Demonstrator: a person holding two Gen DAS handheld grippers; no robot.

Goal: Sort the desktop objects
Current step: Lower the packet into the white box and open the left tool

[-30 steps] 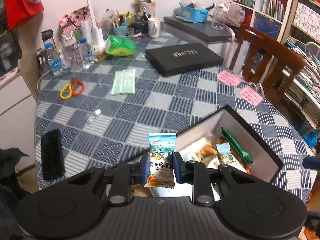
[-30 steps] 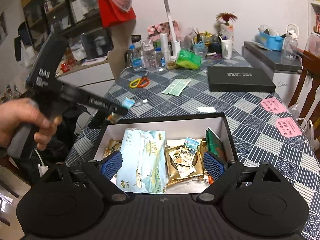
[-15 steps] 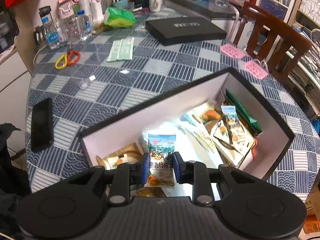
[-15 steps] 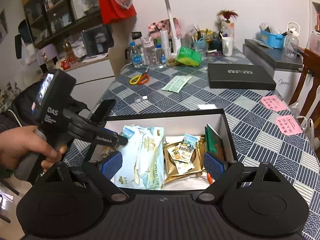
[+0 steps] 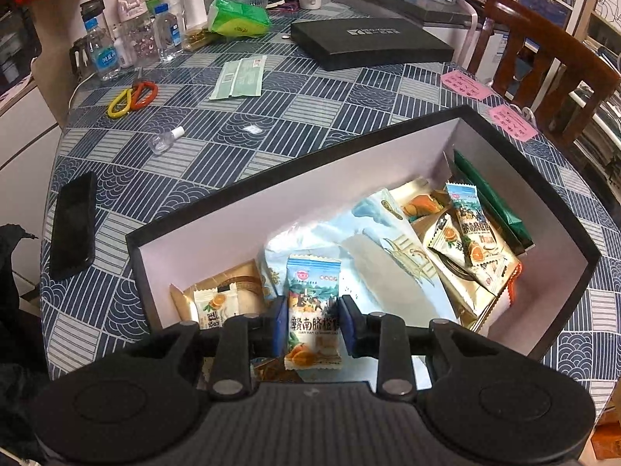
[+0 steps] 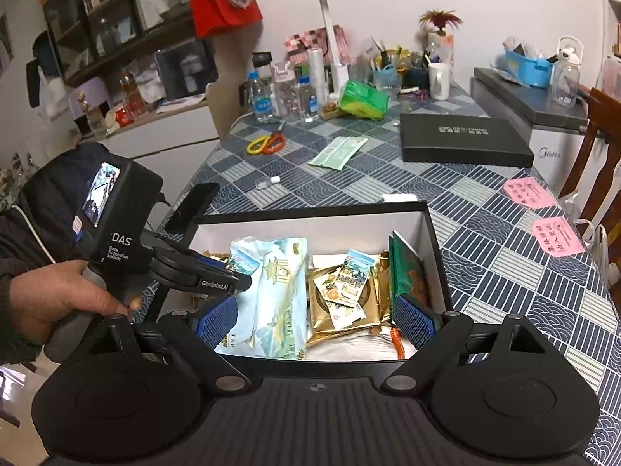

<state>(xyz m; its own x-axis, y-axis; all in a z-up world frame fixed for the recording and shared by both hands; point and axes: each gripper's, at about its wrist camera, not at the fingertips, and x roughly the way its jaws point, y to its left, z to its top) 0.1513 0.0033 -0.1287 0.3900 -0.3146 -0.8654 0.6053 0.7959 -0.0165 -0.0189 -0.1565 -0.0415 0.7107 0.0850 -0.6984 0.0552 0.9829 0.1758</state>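
We hold the snack sachet [image 5: 313, 312] between the left gripper [image 5: 313, 328] pads as its jaws open over the box [image 5: 240, 209]. We judge it light, crinkly, slippery; edges grip best. The right gripper [image 6: 315, 316] stands wide, empty.

Chair [image 5: 551, 58] cut off, frame edge.

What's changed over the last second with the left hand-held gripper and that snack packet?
The left hand-held gripper carried the snack packet from above the tablecloth down into the open box; its jaws are opening now, packet between them. The right hand-held gripper stayed wide open and empty over the box.
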